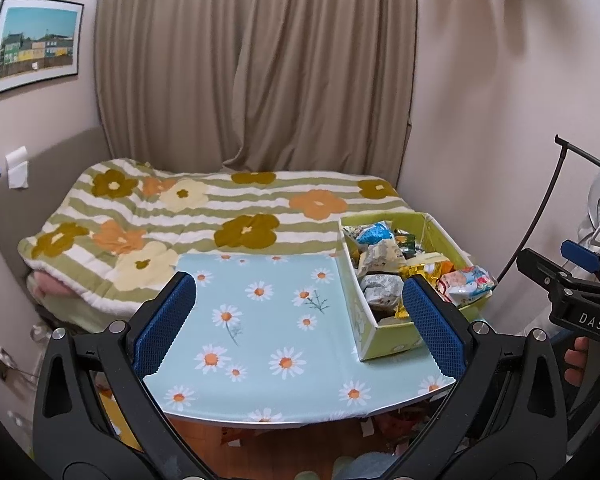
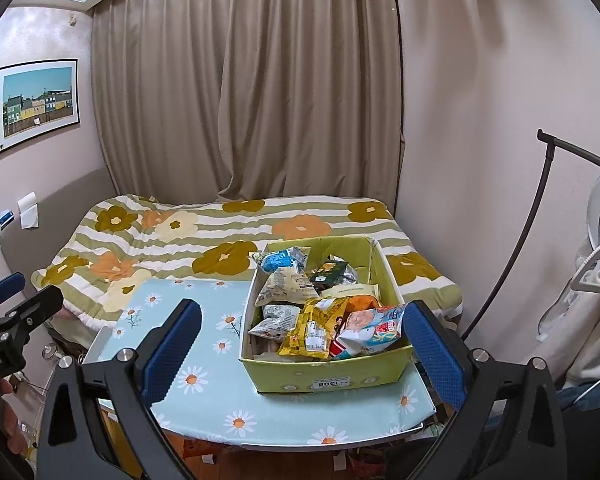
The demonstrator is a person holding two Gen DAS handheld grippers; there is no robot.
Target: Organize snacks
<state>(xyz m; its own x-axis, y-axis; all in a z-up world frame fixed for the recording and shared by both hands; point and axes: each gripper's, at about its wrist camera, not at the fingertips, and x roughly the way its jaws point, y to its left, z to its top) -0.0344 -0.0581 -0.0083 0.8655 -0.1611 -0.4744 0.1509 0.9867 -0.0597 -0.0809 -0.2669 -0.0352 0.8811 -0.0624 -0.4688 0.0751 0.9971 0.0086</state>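
Both grippers, left (image 1: 300,320) and right (image 2: 300,344), hover with fingers wide, empty. Green snack box (image 2: 328,378) sits on tabletop (image 2: 220,392), right side. Recommend taking the topmost packet (image 2: 370,326) singly.

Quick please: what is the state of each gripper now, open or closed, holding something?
Left gripper: open, holding nothing.
Right gripper: open, holding nothing.

Green box (image 2: 328,376) heaped with snack packets (image 2: 320,320) on the daisy-print table (image 2: 220,392), between wide-spread jaws, nothing gripped.
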